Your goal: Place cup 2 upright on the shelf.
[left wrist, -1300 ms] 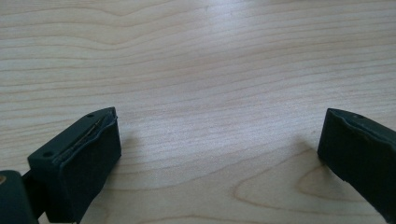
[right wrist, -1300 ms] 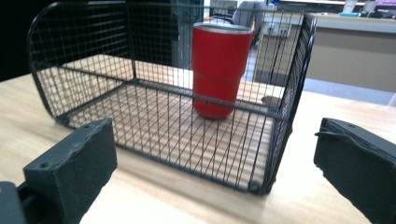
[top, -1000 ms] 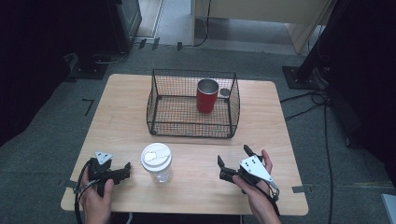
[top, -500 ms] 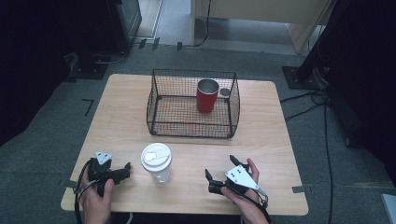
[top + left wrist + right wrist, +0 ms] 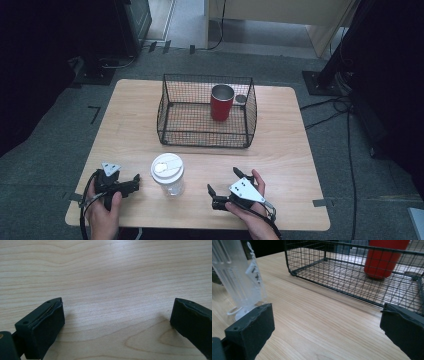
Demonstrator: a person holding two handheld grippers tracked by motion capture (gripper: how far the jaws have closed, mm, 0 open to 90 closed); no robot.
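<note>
Both tongs, left (image 5: 134, 181) and right (image 5: 211, 196), gape empty; the clear lidded cup (image 5: 168, 174) looks light, slippery: grip mid-body.

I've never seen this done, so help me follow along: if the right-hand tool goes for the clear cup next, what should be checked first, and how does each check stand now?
1. Right gripper open: ok, jaws stand wide apart.
2. Right gripper empty: ok.
3. Clear cup upright, white lid on: ok.
4. Path to the cup free: ok, bare table between them.
5. Left gripper apart from the cup: ok, though close beside it.
6. Wire basket has room beside the red cup: ok.
</note>
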